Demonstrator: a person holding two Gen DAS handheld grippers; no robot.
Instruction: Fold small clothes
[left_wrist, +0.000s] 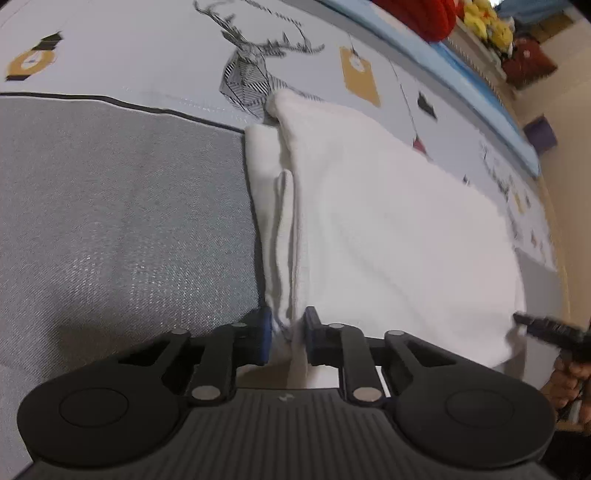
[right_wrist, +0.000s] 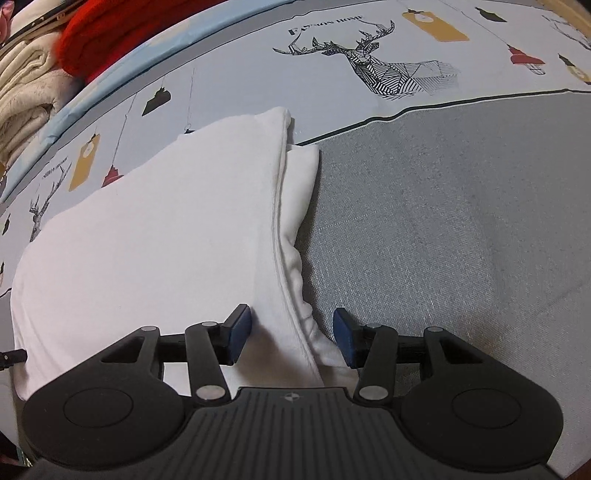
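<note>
White cloth (left_wrist: 388, 221), folded in layers, lies on the cover (left_wrist: 110, 221), straddling the black seam line between the grey woven panel and the pale deer-printed panel. Left gripper (left_wrist: 288, 339) has its blue pads pressed together on the near layered edge of the cloth, pinching it. Right gripper (right_wrist: 291, 339) stands spread over the same kind of edge; the cloth lies between its pads (right_wrist: 238, 338), with clear gaps on both sides.

Bare grey cloth panel (right_wrist: 443, 206) open to you at 3 o'clock, white garment (right_wrist: 155, 236) filling 9 o'clock, red and cream stacked textiles (right_wrist: 55, 66) blocking 11 o'clock edge.
</note>
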